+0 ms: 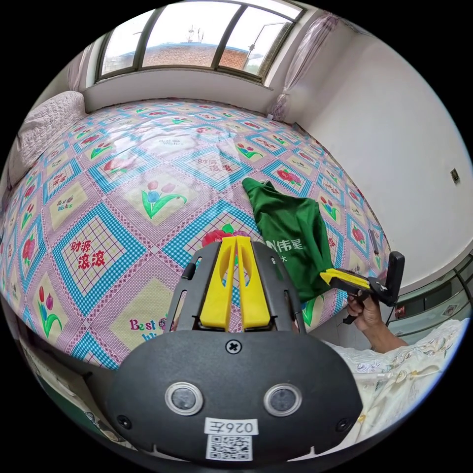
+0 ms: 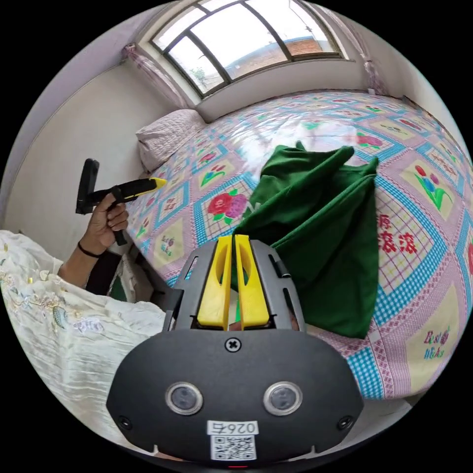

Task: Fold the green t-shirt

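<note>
Left gripper view: left claw [image 1: 236,240] pressed together, empty, above bed [image 1: 98,197]. Shirt [image 1: 293,236] crumpled near bed edge, right claw [image 1: 326,277] at its hem.

Right gripper view: right claw [image 2: 233,239] pinching shirt [image 2: 320,236]; left claw [image 2: 160,182] closed, well apart.

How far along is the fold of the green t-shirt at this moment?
Early. The t-shirt lies bunched near the bed edge, not flat, with no neat fold visible. In hand: the right tool is shut at the shirt's edge; whether both jaws pinch cloth is unclear. The left tool is shut and holds nothing, off to the side over the bedcover. Left: spreading it flat and all folds.
</note>
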